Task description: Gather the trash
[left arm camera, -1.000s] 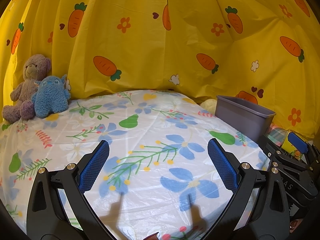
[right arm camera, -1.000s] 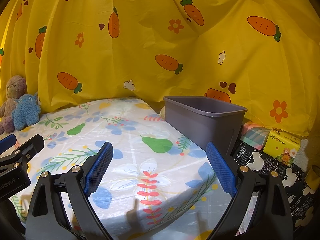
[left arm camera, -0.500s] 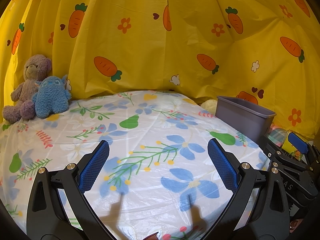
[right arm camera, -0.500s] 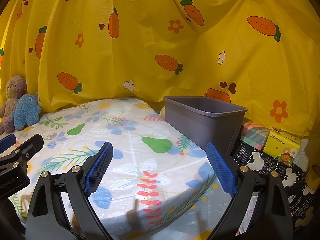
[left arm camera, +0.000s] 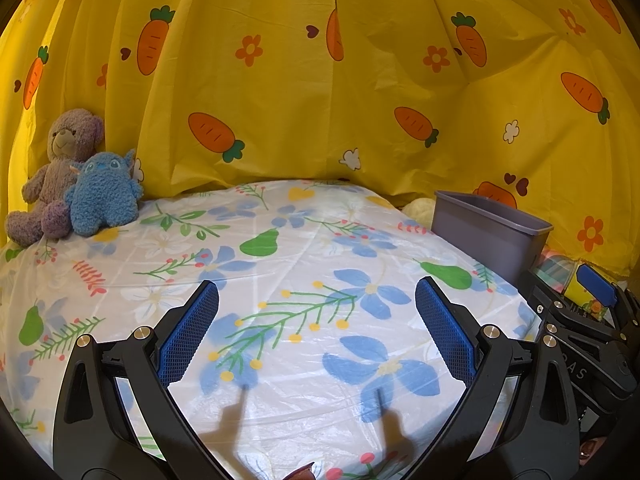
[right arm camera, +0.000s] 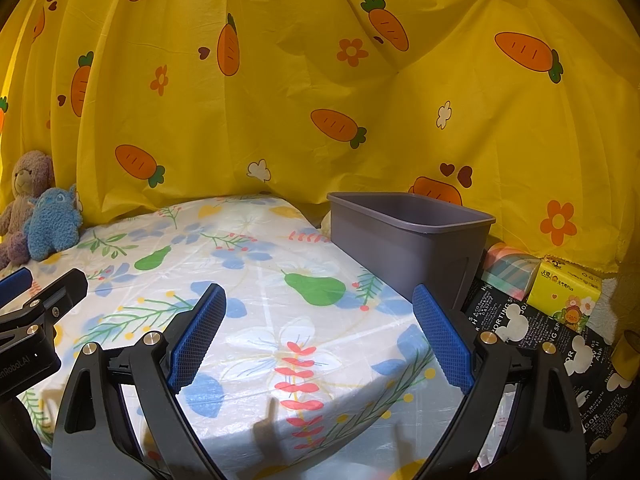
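I hold the left gripper (left arm camera: 316,330) and right gripper (right arm camera: 318,336) above the bed (left arm camera: 304,248), jaws spread wide and empty. The grey bin (right arm camera: 412,240) stands at the bed's right edge. No trash shows, so I judge I'm searching; next I must find a piece.

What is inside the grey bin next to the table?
Of the grey bin, only the rim and a strip of bare inner wall show. Its near wall hides the bottom, so any trash inside cannot be seen.
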{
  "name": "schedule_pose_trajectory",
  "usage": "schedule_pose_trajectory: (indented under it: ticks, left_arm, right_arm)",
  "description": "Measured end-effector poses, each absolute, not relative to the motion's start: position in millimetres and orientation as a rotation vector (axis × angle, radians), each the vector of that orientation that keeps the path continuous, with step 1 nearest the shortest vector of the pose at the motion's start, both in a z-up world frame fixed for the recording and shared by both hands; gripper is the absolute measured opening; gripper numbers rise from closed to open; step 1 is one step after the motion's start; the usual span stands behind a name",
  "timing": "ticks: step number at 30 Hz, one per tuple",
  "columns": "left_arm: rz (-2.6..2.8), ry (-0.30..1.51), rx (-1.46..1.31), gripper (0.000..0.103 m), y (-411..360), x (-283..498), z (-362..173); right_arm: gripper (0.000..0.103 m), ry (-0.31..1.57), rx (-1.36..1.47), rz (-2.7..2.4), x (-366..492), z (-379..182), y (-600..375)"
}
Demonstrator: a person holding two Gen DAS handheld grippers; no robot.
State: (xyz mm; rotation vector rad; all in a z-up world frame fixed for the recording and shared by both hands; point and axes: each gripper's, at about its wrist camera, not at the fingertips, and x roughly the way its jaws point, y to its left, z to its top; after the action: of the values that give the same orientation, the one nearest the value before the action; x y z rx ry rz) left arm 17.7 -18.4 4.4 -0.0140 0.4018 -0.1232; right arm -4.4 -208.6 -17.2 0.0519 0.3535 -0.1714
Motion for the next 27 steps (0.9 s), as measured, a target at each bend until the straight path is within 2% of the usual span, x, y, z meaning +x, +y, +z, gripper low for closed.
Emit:
schedule_pose_trajectory:
  ticks: [25,27]
  left_arm:
    - [-0.158,0.404,0.000,0.097,-18.0,19.9,2.6]
    - [-0.159,0.410,0.004,0.094,-18.5,20.8,2.0]
  right_arm:
    - [0.091,0.352,0.054,-0.175,-3.0,-16.1,-206.6]
    - [0.091,0.352,0.054,-0.175,-2.6,-16.0,-207.1]
